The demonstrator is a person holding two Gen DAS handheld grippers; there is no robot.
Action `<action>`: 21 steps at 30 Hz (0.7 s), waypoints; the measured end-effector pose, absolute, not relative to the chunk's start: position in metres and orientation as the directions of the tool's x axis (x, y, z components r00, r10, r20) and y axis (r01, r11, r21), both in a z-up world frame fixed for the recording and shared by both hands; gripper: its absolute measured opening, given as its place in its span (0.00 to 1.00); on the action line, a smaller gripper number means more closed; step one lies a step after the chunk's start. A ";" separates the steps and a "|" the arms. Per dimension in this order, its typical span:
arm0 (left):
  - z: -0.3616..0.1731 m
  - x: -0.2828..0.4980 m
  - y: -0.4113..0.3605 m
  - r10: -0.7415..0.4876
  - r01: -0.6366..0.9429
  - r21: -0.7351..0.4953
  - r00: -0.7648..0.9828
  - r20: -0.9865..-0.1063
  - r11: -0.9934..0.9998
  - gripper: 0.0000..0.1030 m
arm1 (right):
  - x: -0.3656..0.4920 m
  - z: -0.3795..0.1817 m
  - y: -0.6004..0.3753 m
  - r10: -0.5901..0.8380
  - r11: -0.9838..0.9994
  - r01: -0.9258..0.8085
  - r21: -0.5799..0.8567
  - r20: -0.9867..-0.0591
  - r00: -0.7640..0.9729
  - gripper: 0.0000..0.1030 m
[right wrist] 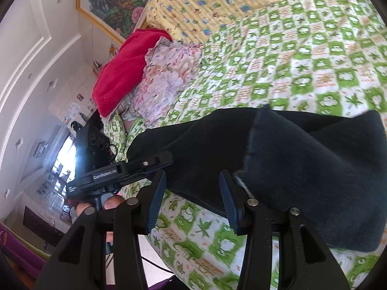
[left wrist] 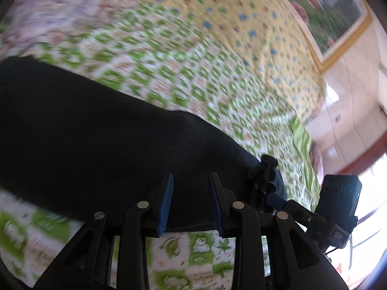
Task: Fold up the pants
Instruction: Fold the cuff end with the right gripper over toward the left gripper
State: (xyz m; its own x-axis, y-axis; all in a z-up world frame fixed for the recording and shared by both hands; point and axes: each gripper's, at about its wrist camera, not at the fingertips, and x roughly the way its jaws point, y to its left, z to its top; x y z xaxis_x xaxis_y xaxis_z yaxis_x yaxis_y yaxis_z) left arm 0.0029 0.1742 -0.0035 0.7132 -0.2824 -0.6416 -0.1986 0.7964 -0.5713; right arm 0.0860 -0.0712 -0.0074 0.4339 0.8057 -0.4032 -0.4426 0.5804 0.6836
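Dark, nearly black pants (left wrist: 101, 140) lie flat on a green-and-white patterned bedspread (left wrist: 183, 79). My left gripper (left wrist: 191, 200) is open, its blue pads just above the pants' near edge, empty. In the right wrist view the pants (right wrist: 302, 169) lie folded over, with a frayed hem (right wrist: 252, 145) across the top layer. My right gripper (right wrist: 192, 200) is open over the pants' near corner, nothing between its pads. The other gripper (right wrist: 116, 174) shows at the left of this view, and also at the right of the left wrist view (left wrist: 338, 207).
A yellow printed quilt (right wrist: 217, 2) covers the far part of the bed. A red cloth (right wrist: 121, 72) and a floral cloth (right wrist: 167, 79) are piled at the bed's left edge. A framed picture (right wrist: 113, 0) hangs on the wall. The floor lies beyond the bed edge (right wrist: 150, 249).
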 end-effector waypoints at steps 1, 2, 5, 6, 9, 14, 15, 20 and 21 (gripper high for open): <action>-0.002 -0.003 0.178 -0.261 -0.218 -0.569 0.722 -0.641 0.793 0.37 | 0.086 -0.006 -0.068 0.806 0.581 -0.447 0.680 -0.405 0.431 0.46; 0.000 -0.011 0.183 -0.237 -0.239 -0.565 0.731 -0.640 0.790 0.38 | 0.088 -0.005 -0.064 0.809 0.579 -0.455 0.676 -0.406 0.425 0.46; 0.006 -0.029 0.194 -0.173 -0.292 -0.553 0.749 -0.640 0.781 0.39 | 0.091 -0.002 -0.051 0.812 0.579 -0.473 0.664 -0.416 0.410 0.50; 0.007 -0.035 0.199 -0.156 -0.308 -0.554 0.755 -0.637 0.774 0.40 | 0.091 -0.001 -0.048 0.812 0.579 -0.477 0.661 -0.418 0.406 0.51; 0.009 -0.053 0.212 -0.120 -0.351 -0.567 0.765 -0.632 0.745 0.46 | 0.093 0.003 -0.035 0.810 0.584 -0.493 0.645 -0.433 0.395 0.55; 0.006 -0.077 0.226 -0.043 -0.429 -0.550 0.760 -0.649 0.716 0.46 | 0.094 0.007 -0.014 0.816 0.578 -0.532 0.619 -0.443 0.371 0.57; 0.004 -0.082 0.229 -0.034 -0.441 -0.549 0.757 -0.653 0.710 0.46 | 0.094 0.007 -0.010 0.816 0.578 -0.539 0.613 -0.446 0.367 0.57; -0.003 -0.097 0.243 -0.012 -0.490 -0.565 0.749 -0.662 0.664 0.46 | 0.099 0.008 0.006 0.816 0.575 -0.561 0.595 -0.467 0.340 0.58; -0.003 -0.100 0.245 -0.002 -0.502 -0.567 0.747 -0.664 0.653 0.46 | 0.101 0.008 0.008 0.816 0.574 -0.563 0.595 -0.469 0.338 0.58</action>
